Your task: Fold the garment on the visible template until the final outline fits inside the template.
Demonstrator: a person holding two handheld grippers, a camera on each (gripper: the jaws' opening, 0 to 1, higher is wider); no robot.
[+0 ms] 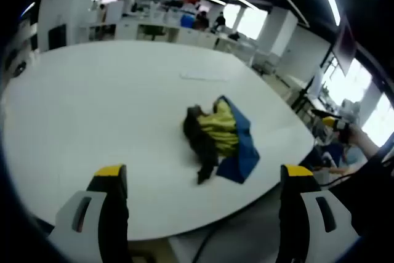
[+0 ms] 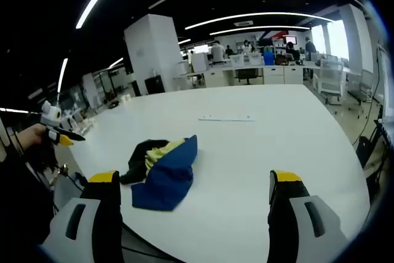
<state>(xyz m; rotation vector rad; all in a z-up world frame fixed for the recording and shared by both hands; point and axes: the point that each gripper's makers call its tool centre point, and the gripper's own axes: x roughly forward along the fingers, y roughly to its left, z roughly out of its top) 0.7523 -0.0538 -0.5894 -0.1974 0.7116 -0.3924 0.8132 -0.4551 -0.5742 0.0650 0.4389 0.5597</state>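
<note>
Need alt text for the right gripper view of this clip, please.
A crumpled blue, yellow and black garment lies near the edge of a large white table, untouched. The right hand-held gripper hangs open above the table's near edge, an open-plan office behind.

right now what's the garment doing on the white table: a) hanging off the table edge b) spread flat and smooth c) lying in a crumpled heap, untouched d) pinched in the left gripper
c: the garment lies bunched in a blue, yellow and black heap on the white table, with both grippers' jaws open and apart from it.
</note>
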